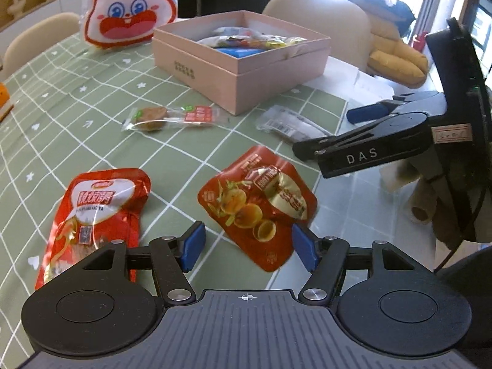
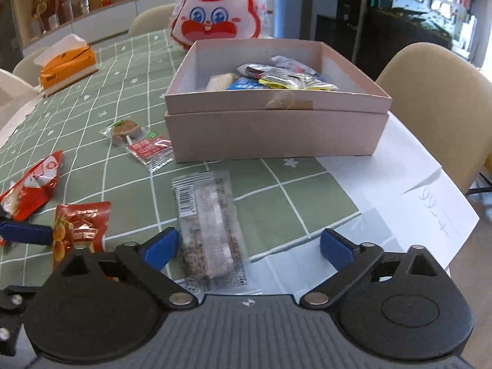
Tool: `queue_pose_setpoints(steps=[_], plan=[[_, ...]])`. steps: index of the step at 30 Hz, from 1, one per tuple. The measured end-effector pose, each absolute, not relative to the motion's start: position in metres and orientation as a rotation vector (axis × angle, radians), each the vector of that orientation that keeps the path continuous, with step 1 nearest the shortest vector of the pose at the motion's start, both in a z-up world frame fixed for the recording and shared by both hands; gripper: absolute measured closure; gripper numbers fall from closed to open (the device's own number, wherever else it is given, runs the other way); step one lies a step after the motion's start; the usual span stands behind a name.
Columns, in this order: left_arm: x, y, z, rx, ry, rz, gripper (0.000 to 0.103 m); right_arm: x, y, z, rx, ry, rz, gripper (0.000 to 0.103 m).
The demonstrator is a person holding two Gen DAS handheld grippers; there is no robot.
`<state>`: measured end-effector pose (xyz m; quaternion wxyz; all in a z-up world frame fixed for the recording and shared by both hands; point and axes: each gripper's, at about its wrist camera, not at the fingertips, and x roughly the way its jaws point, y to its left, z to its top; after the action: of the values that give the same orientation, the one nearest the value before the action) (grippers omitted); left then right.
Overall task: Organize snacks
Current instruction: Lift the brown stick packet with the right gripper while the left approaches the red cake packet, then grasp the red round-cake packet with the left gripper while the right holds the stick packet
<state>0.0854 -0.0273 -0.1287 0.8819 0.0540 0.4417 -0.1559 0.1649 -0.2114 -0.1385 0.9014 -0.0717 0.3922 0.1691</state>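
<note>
"DAS" on the right gripper; "99" on the paper sheet

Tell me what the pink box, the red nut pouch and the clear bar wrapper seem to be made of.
Pink box: likely matte cardboard, with flat, dull walls and crisp folded edges.
Red nut pouch: probably glossy foil-laminated plastic; it is crinkled, with bright glare patches.
Clear bar wrapper: thin see-through plastic film; the bar shows through, and a printed barcode sits at one end.
</note>
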Motion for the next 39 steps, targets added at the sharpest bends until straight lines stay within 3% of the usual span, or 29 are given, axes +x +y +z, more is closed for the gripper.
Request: queue_pose_setpoints(steps=[3,7,12,20,27,36,39], plan=[[0.082,-0.034,-0.13,0.159,0.918,-0.348,0.032,0.161,-0.214,-0.142,-0.142,0.773,0.35,0.0],[0.082,-0.039,-0.131,0.173,0.928,-0.37,0.021,0.159,-0.218,-0.143,-0.137,0.751,0.359,0.0],[0.085,-0.036,-0.124,0.116,0.924,-0.37,0.029,0.157,-0.218,-0.144,-0.138,0.745,0.37,0.0],[0.102,-0.048,-0.121,0.316,0.836,-0.405,0.027,0.16,-0.222,-0.14,-0.172,0.78,0.431,0.0],[0.126,-0.046,-0.123,0.316,0.857,-0.544,0.029,0.172,-0.227,-0.134,-0.24,0.871,0.53,0.0],[0.136,-0.052,-0.135,0.359,0.904,-0.625,0.018,0.17,-0.227,-0.134,-0.24,0.87,0.52,0.0],[0.143,-0.051,-0.136,0.321,0.897,-0.584,0.02,0.17,-0.228,-0.134,-0.239,0.863,0.521,0.0]])
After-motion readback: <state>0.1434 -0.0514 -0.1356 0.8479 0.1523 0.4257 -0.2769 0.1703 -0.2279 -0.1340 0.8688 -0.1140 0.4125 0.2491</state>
